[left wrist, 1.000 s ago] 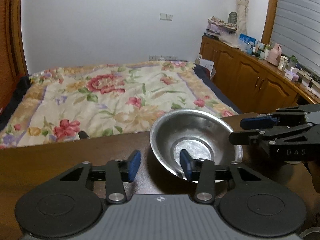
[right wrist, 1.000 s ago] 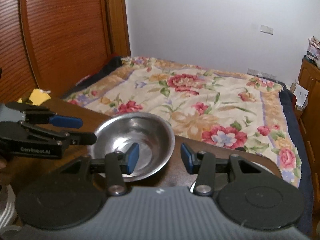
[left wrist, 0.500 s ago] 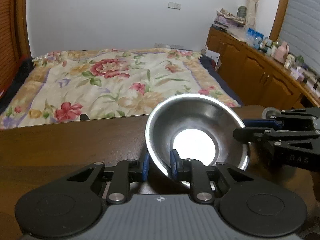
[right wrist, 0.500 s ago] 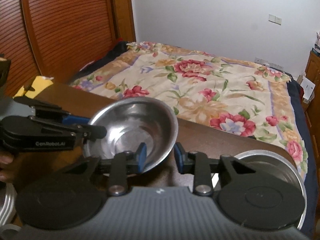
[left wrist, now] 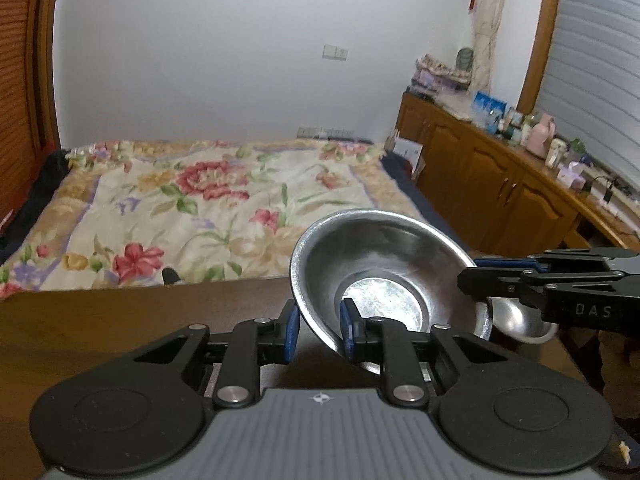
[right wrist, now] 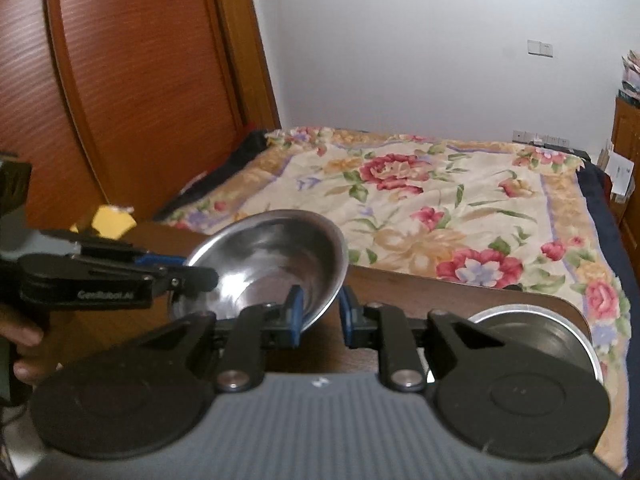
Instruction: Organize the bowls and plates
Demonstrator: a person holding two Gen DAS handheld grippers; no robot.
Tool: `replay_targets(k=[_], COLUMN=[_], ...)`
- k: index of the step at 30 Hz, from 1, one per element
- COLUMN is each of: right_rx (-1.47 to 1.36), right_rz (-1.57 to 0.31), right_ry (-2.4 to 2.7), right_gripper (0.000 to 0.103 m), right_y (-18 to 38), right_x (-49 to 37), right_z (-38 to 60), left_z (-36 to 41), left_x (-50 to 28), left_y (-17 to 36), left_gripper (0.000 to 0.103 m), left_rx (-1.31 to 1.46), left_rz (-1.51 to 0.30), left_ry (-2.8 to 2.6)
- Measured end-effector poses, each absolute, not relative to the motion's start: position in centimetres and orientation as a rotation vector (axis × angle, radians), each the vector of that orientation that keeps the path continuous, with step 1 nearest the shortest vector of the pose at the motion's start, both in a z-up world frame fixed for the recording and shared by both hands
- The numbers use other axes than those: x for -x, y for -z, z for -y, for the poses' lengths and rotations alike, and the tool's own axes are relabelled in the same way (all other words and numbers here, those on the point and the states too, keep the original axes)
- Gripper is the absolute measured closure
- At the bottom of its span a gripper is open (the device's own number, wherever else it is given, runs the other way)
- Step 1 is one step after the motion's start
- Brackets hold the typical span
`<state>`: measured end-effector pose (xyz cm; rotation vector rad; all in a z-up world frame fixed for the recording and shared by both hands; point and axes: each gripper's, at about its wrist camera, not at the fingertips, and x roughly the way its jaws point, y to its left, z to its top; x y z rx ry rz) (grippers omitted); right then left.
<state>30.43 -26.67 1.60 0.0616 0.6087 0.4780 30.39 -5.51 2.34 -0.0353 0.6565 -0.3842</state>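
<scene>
A shiny steel bowl (left wrist: 400,248) hangs tilted above the brown wooden table (left wrist: 120,320), held by both grippers. My left gripper (left wrist: 320,332) is shut on the bowl's near left rim, one blue pad inside and one outside. My right gripper (left wrist: 476,278) comes in from the right and is clamped on the opposite rim. In the right wrist view the same bowl (right wrist: 272,252) sits between the pads of my right gripper (right wrist: 320,320), and the left gripper (right wrist: 196,276) bites the far rim. A second steel dish (left wrist: 520,320) lies on the table under the right gripper.
A round steel plate (right wrist: 528,324) rests at the table's right corner (right wrist: 440,292). A yellow object (right wrist: 112,222) sits at the far left edge. A hand (right wrist: 24,340) holds the left gripper. Beyond the table is a flower-patterned bed (left wrist: 220,200), with wooden cabinets (left wrist: 480,176) at right.
Both grippers went from open around the bowl's rim to shut on it. The bowl then rose off the table and tilted, uncovering the steel dish below.
</scene>
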Motion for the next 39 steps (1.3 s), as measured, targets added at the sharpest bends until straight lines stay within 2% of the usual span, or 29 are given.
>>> replay_targets(k=[7,15,39], right_rx=[-0.065,-0.068,-0.173], right_rz=[-0.542,-0.499,-0.565], right_ry=[-0.469,-0.445,-0.491], right_gripper=[0.082,0.082,0.082], right_y=[-4.0,-5.4,-0.9], right_x=[-27.7,-24.3,-16.0], right_z=[27.0,27.9,28.0], left_z=[5.7,5.8,4.5], left_x=[-27.0,-23.2,-14.7], left_y=[-5.0,-5.7,-1.2], left_gripper=[0.079,0.079,0.079], left_rx=[0.029,0.030,0.084], left_rz=[-0.596,-0.568,-0.640], left_ry=[0.411,0.452,0.483])
